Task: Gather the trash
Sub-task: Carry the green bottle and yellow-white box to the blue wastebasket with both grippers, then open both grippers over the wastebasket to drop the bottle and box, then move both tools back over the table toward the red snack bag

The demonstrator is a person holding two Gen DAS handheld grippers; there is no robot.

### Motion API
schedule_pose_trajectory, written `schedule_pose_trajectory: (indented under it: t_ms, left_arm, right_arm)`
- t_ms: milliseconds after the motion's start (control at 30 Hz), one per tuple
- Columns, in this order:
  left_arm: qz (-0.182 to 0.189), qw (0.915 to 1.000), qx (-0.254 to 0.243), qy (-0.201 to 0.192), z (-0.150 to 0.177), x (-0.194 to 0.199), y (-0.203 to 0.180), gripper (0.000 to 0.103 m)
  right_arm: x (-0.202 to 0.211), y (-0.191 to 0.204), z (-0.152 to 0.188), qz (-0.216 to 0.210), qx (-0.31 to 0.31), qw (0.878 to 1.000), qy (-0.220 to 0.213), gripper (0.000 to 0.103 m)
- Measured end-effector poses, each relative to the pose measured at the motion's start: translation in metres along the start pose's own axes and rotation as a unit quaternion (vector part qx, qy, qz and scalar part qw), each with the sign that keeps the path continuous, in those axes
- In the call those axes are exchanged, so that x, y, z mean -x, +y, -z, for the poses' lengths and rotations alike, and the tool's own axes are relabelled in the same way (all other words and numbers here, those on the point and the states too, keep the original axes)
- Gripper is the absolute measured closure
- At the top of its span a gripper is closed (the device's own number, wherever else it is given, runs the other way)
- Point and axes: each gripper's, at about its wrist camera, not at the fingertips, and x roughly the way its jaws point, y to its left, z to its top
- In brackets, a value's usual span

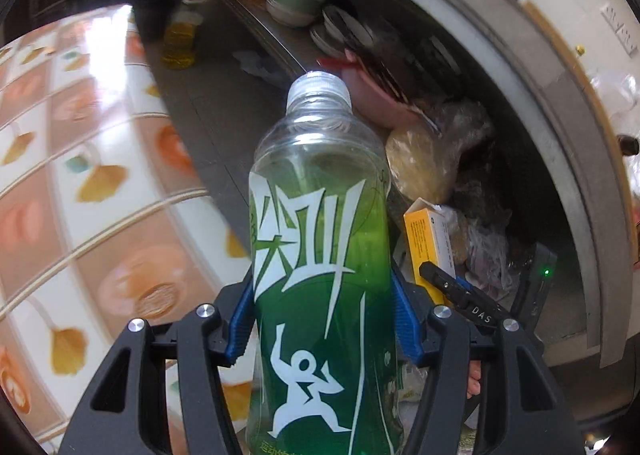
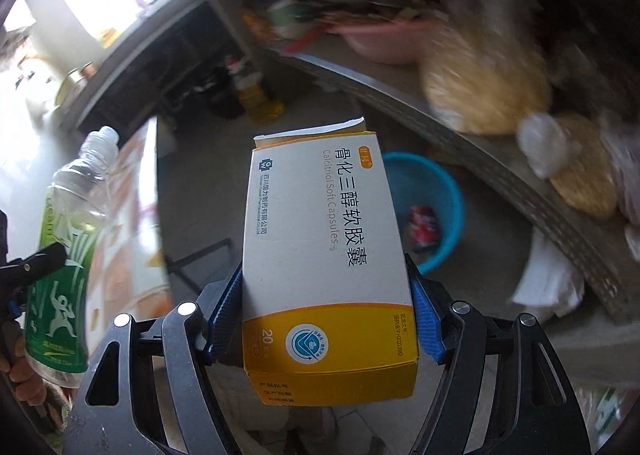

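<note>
Open floor above the bin
The blue bin is flanked by a cluttered metal shelf and the tablecloth-covered bench; bare floor is left between.

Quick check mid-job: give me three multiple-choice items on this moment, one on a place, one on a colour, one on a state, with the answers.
1. Where is the red can?
A. inside the blue bucket
B. on the tablecloth
C. on the shelf

2. What colour is the lower band of the medicine box?
A. red
B. yellow
C. green

3. What is the left tool doing?
A. hanging open and empty
B. gripping a bowl
C. gripping the green-labelled bottle

Answers: A, the can lies in the bucket's hollow; B, a yellow band wraps the box's base; C, both blue pads press the bottle's sides.
</note>
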Motion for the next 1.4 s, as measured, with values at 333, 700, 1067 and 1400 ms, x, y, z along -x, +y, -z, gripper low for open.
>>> schedule_pose_trajectory:
  t_ms: [333, 700, 1067, 1400]
  left_arm:
    - [-0.007, 0.9921, -0.029, 0.122, -0.043, -0.137, -0.044, 0.046]
    - [-0.033, 0.9908, -0.077, 0.106, -0.095, -0.225, -0.071, 0.027]
    - [-0.004, 0.9968, -0.053, 0.059, -0.062, -0.156, -0.046, 0.027]
    - [-0.02, 0.9965, -0.077, -0.028, -0.015, -0.052, -0.035, 0.022]
  right_arm:
    - [-0.059, -0.072, 0.017, 0.02, -0.086, 0.994, 0.064, 0.035]
    - [-0.166, -0.081, -0.032, 0.078, -0.059, 0.994, 0.048, 0.015]
    - [-0.13, -0.088, 0.036, 0.107, -0.06, 0.991, 0.044, 0.015]
    - [-0.084, -0.033, 0.024, 0.082, 0.001, 0.997, 0.003, 0.013]
